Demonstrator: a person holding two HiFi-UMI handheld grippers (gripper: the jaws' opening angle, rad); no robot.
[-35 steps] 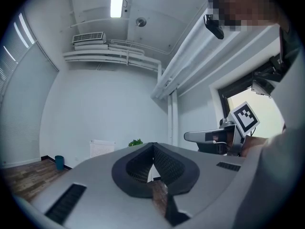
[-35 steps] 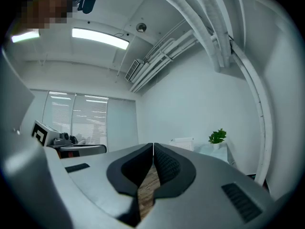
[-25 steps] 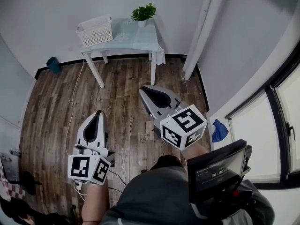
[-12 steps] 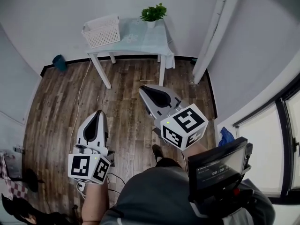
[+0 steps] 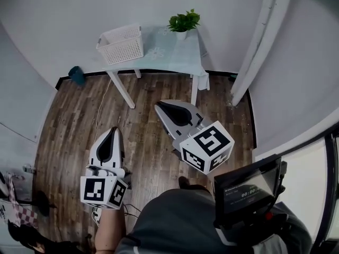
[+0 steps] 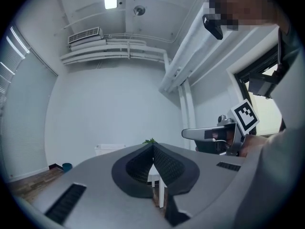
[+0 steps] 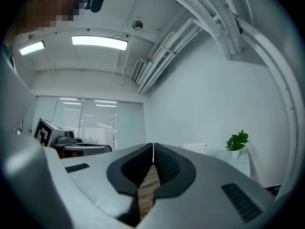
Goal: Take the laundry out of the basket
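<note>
A white laundry basket [image 5: 122, 44] stands on the left end of a small table [image 5: 164, 52] against the far wall; its contents do not show. The basket [image 6: 108, 149] also appears small and distant in the left gripper view. My left gripper [image 5: 113, 130] is held level over the wood floor, well short of the table, jaws shut with nothing in them. My right gripper [image 5: 160, 106] is further forward, closer to the table's legs, also shut and empty. In the right gripper view the tips [image 7: 153, 146] meet, and the table [image 7: 240, 163] lies off to the right.
A potted green plant [image 5: 184, 23] stands on the table's right end. A teal object [image 5: 76, 74] lies by the left wall. A cable [image 5: 101, 102] trails across the floor. A white pillar [image 5: 254, 46] rises at the right. A screen [image 5: 250, 188] hangs at the person's front.
The table with the basket has shifted right and nearer in the head view as the person walks toward it. Both grippers keep their pose, shut.
</note>
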